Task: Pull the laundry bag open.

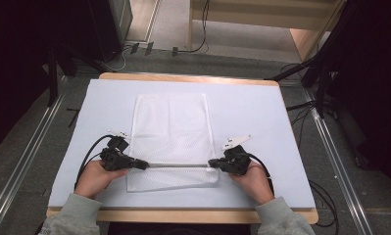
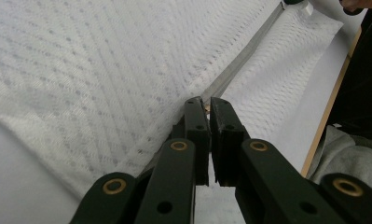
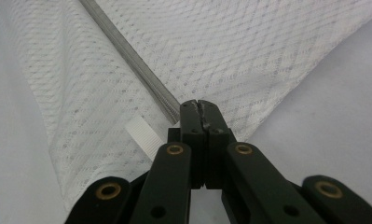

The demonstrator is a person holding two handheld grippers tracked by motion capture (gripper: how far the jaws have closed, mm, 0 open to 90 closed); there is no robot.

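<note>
Your left gripper point(image 1: 145, 165) was clamped on the zipper point(image 1: 178, 165) of the white mesh bag point(image 1: 169, 132), which lay flat on the pale mat point(image 1: 261, 112). Your right gripper point(image 1: 211, 162) pinched the zipper's other end, jaws pressed tight, just beside a small white tab point(image 3: 144, 135).

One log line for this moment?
left gripper: shut on zipper pull | right gripper: shut on bag edge | mesh bag: flat on table
</note>
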